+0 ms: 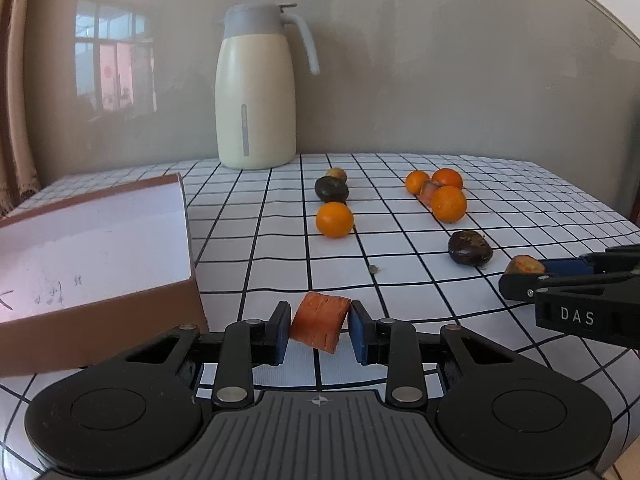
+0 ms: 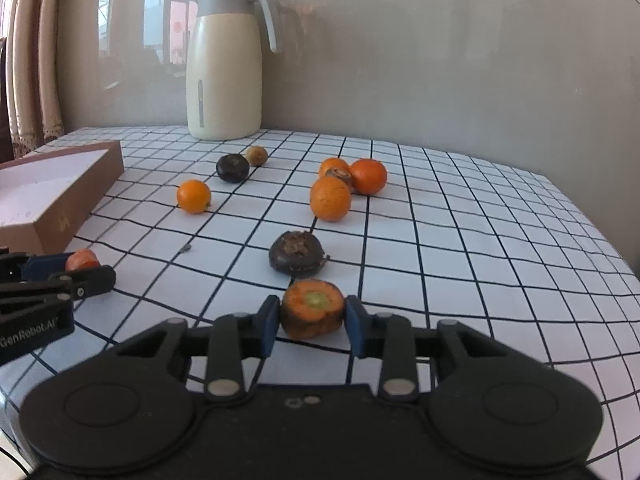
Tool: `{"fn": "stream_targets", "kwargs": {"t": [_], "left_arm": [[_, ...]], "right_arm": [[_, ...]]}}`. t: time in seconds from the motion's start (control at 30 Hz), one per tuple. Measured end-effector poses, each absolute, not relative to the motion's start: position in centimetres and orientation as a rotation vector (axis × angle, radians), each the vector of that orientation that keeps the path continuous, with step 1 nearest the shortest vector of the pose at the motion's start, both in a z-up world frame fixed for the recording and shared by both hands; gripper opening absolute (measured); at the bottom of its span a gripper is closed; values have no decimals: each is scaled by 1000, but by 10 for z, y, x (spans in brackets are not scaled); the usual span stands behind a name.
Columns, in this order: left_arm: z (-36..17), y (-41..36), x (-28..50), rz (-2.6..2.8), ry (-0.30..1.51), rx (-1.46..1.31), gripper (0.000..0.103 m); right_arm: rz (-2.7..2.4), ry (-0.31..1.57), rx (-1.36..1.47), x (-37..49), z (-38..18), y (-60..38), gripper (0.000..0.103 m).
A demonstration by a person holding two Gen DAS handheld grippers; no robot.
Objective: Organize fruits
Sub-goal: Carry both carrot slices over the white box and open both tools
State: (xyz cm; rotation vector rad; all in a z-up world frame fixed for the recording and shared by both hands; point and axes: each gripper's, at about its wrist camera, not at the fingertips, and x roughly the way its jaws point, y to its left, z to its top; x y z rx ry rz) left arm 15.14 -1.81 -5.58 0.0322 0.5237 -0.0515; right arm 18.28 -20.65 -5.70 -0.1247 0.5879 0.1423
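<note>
My left gripper (image 1: 319,320) is shut on an orange carrot chunk (image 1: 320,330), its blue pads pressing both sides, low over the checked tablecloth. My right gripper (image 2: 312,312) is shut on a round carrot stub (image 2: 313,304) with a greenish core; the left wrist view shows that stub (image 1: 524,265) at the right edge. Loose on the cloth ahead lie one orange (image 1: 335,220), a cluster of three oranges (image 1: 449,203), a dark round fruit (image 1: 331,189) and a second dark fruit (image 1: 470,247). An open brown box (image 1: 120,320) with a white inside stands left of my left gripper.
A cream jug (image 1: 256,92) with a grey lid stands at the back against the grey wall. A small brownish fruit (image 1: 337,173) sits behind the dark one. A curtain hangs at the far left. The table's right edge (image 2: 600,240) drops off beyond the oranges.
</note>
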Motion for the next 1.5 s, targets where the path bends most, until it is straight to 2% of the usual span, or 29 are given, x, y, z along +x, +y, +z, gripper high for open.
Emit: {"fn": "stream_targets", "kwargs": {"t": [0.4,0.5,0.7,1.03,1.5], "left_arm": [[-60,-27,146,-48,532,76,31],[-59,-27,144,-60,537,71,25],[-41,-16,132,-42,469,42,25],[0,48,103,70,365,-10,25],[5,163,91,330,375,-66,25]], "right_arm": [[145,602,-139,181,-60,-202,26],[145,600,-134,180,-60,-202,26],[165,555,-105,176,-46,-198,26],[322,441,-91,161,-13,-138,26],[550,397,-133,175,-2,-29,26]]}}
